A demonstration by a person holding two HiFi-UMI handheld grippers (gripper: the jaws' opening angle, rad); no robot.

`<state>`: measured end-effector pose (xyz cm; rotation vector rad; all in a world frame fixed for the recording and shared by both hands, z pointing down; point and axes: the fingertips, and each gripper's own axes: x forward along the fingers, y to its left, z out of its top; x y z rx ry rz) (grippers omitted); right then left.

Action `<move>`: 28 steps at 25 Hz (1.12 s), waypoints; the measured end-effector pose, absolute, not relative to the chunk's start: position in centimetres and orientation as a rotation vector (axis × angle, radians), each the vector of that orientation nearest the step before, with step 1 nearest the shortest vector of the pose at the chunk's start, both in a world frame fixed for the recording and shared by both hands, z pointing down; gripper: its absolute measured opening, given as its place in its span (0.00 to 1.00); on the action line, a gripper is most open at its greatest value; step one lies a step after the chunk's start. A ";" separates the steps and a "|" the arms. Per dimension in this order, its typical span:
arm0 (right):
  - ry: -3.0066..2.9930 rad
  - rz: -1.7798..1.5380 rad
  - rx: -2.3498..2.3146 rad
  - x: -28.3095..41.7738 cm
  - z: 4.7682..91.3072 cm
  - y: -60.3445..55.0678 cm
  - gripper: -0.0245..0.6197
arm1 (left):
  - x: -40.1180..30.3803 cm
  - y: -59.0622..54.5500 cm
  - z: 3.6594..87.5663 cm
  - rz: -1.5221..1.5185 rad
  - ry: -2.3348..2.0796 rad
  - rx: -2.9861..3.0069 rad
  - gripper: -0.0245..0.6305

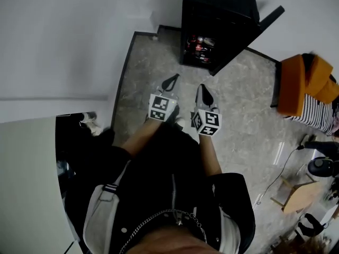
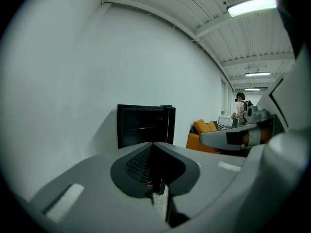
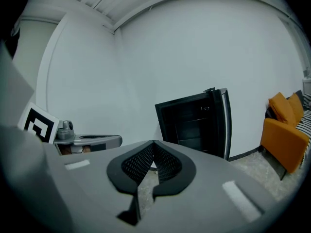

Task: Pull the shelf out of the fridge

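Nearest us, left gripper (image 1: 176,77): clenched with nothing in it. In its own view (image 2: 153,145) the jaws meet at a point over bare floor.
Right gripper (image 1: 202,87): also clenched and carrying nothing (image 3: 154,142). It is held just beside the left one, and both point at the fridge.
Markings: we see black-and-white square patterns on the cube of each gripper, with no words on them.
Our body: a dark jacket with a zip and a chain fills the bottom of the head view, where it is cut off by the frame.
Floor (image 1: 241,102): grey marbled stone lies between us and the fridge.
Fridge (image 1: 217,15): a small black cabinet against the white wall, well apart from both grippers. Its door (image 1: 253,29) is swung open to the right.
Shelf (image 3: 192,121): it sits inside the fridge, showing only as a thin pale line across the dark interior (image 2: 136,128).
Fridge contents (image 1: 200,45): we make out red and pale items low inside, but any labels are too small to read.
Armchair (image 1: 303,83): it is orange and stands to the right of the fridge, with striped fabric (image 1: 313,116) beside it.
Far off: in the left gripper view a person (image 2: 241,108) stands down the room, too small to make out in detail.
Right edge of the head view: cables and small objects lie there, too blurred for us to identify.
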<state>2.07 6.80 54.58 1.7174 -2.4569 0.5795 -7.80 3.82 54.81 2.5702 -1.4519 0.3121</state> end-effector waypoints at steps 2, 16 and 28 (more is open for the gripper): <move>-2.447 0.576 1.723 2.4 54.8 5.6 0.04 | -7.4 2.4 55.1 0.303 -1.439 2.572 0.05; -2.394 0.557 1.805 3.4 53.4 -7.8 0.04 | -5.6 -10.7 53.7 0.276 -1.332 2.652 0.05; -2.271 0.676 1.995 4.8 54.9 -14.1 0.04 | -5.3 -15.9 53.6 0.277 -1.181 2.739 0.05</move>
